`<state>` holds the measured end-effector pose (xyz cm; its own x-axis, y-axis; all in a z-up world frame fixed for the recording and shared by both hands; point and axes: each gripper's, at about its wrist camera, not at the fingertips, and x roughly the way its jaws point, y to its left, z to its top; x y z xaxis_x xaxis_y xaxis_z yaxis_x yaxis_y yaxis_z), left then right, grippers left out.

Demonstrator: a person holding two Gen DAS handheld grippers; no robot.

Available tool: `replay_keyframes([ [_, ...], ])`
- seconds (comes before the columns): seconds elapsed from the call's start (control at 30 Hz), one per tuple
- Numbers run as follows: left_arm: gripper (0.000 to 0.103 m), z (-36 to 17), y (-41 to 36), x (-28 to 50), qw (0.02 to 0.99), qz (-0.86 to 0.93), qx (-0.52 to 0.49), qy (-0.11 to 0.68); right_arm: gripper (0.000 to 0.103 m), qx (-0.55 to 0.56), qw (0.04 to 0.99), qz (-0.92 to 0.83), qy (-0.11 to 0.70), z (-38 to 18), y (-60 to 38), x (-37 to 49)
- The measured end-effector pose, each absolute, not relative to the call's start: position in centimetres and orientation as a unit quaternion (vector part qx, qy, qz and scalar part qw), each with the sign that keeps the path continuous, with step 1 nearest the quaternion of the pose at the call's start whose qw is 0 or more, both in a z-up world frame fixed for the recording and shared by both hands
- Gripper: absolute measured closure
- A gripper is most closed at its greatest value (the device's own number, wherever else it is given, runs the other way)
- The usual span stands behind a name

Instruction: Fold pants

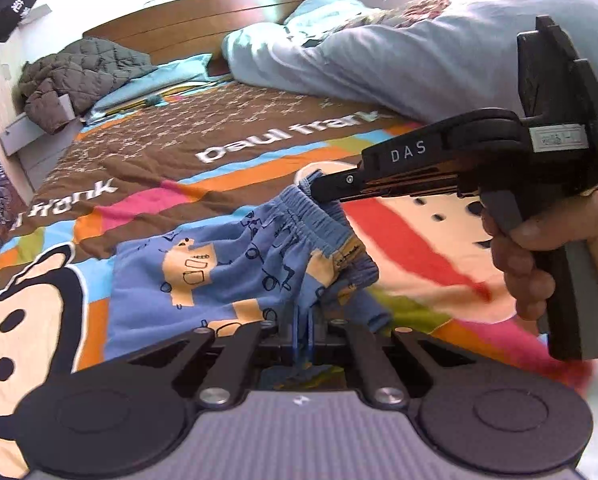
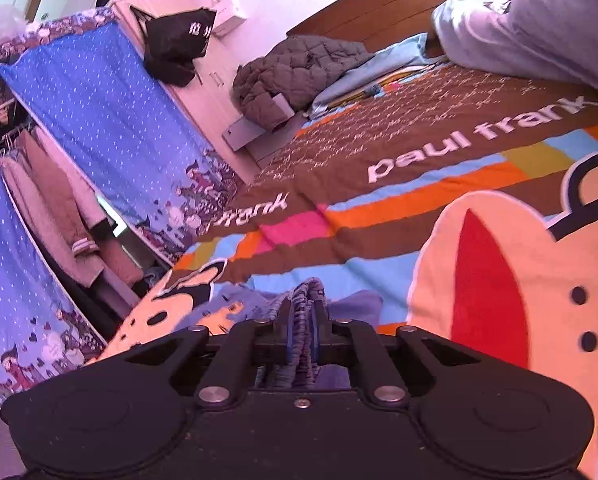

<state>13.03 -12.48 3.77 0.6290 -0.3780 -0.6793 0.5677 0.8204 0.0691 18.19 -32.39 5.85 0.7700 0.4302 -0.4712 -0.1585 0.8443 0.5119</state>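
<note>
Small blue pants [image 1: 235,264] with orange cartoon prints lie on the colourful bedspread, their elastic waistband lifted at the right. My left gripper [image 1: 303,326] is shut on the near edge of the pants. My right gripper [image 1: 319,192] reaches in from the right in the left wrist view and is shut on the gathered waistband. In the right wrist view the right gripper [image 2: 302,320] pinches the ribbed blue waistband [image 2: 305,300] between its pads.
The bedspread [image 1: 219,136] covers the bed. A grey quilted jacket [image 1: 79,76] lies by the wooden headboard [image 1: 203,16]. A light blue duvet [image 1: 379,56] is heaped at the back right. A blue curtain [image 2: 111,128] and a black bag [image 2: 179,40] stand beside the bed.
</note>
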Motion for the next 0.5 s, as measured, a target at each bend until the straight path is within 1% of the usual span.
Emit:
replay_keyframes([
  [0.07,0.098,3.1,-13.2,13.0,0.888,-0.264,0.146,0.347,0.095,0.230,0.913,0.154,0.299,6.4,-33.1,17.8],
  [0.13,0.096,1.4,-14.0,13.5,0.878,-0.257,0.159,0.371,0.095,0.228,0.911,0.146,0.313,6.0,-33.4,18.0],
  [0.2,0.091,0.5,-14.0,13.3,0.879,-0.245,0.161,0.375,0.094,0.216,0.908,0.139,0.331,4.7,-33.1,18.2],
  [0.23,0.087,0.7,-13.6,13.0,0.882,-0.246,0.155,0.371,0.090,0.207,0.907,0.135,0.341,4.0,-32.8,18.3],
  [0.27,0.064,1.1,-13.2,12.8,0.885,-0.247,0.144,0.368,0.082,0.194,0.908,0.124,0.351,3.5,-32.6,18.4],
  [0.3,0.051,1.7,-12.4,12.5,0.888,-0.248,0.130,0.366,0.080,0.186,0.908,0.113,0.357,3.2,-32.4,18.3],
  [0.33,0.039,2.3,-11.5,12.2,0.893,-0.246,0.113,0.360,0.073,0.185,0.910,0.107,0.356,3.2,-32.4,18.2],
  [0.37,0.039,3.0,-10.3,11.7,0.902,-0.239,0.093,0.347,0.058,0.186,0.912,0.104,0.350,3.5,-32.6,17.9],
  [0.4,0.039,3.7,-9.1,11.4,0.912,-0.226,0.076,0.335,0.050,0.183,0.917,0.098,0.341,4.0,-32.7,17.6],
  [0.43,0.039,4.3,-7.7,11.0,0.928,-0.194,0.056,0.314,0.037,0.176,0.923,0.091,0.329,4.5,-32.6,17.3],
  [0.47,0.034,4.7,-6.5,10.8,0.944,-0.149,0.040,0.293,0.033,0.163,0.932,0.087,0.311,5.1,-32.3,16.7],
  [0.5,0.028,5.0,-5.4,11.0,0.957,-0.085,0.024,0.277,0.031,0.148,0.940,0.087,0.293,5.7,-32.0,16.2],
])
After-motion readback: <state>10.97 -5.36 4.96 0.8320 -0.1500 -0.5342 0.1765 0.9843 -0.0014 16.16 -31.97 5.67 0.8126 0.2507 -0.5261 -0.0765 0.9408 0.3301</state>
